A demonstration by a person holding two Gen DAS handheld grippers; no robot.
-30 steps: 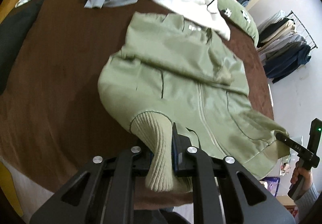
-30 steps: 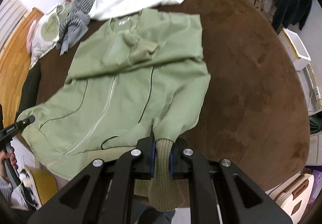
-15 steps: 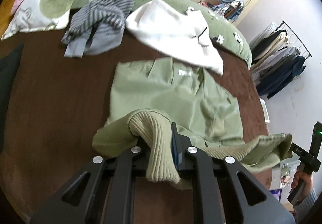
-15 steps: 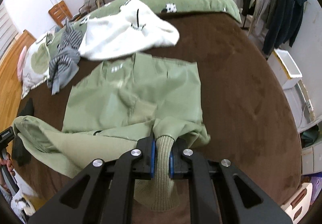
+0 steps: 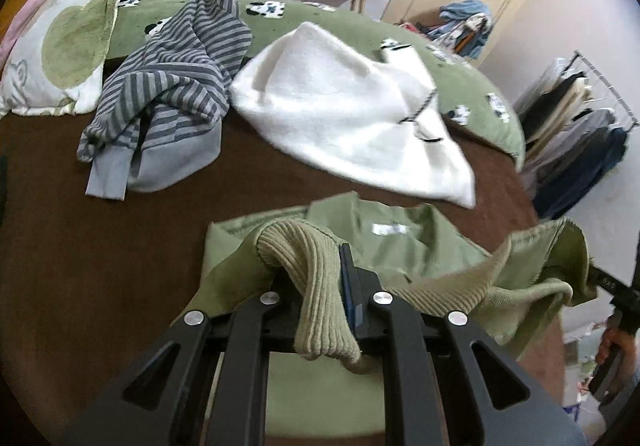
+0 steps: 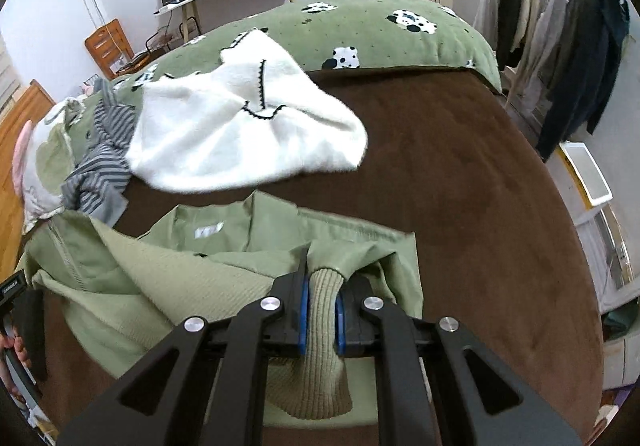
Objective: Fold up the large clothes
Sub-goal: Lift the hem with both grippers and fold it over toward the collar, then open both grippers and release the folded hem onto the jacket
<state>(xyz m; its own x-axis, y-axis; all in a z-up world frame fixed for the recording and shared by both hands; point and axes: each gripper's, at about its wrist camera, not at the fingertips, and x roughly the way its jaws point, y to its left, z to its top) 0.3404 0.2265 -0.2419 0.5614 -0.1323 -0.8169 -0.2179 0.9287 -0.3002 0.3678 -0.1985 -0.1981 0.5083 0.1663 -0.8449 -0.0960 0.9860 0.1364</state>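
An olive-green jacket (image 5: 404,242) with ribbed hem lies on the brown bed cover (image 5: 120,246); its white neck label (image 5: 388,228) shows. My left gripper (image 5: 320,286) is shut on one ribbed hem corner (image 5: 316,286), held above the collar end. My right gripper (image 6: 322,302) is shut on the other ribbed hem corner (image 6: 322,310). The hem stretches between them, doubled over the jacket (image 6: 224,246). The right gripper also shows at the right edge of the left wrist view (image 5: 616,286).
A white fleece garment (image 5: 344,117) and a grey striped garment (image 5: 172,85) lie just beyond the jacket's collar. A green spotted duvet (image 6: 360,33) and a pillow (image 5: 60,45) lie further back. A clothes rack (image 6: 560,25) stands to the right of the bed.
Both grippers carried the hem forward over the jacket toward its collar. The lower half is now folded up over the upper half, and the far garments look closer.
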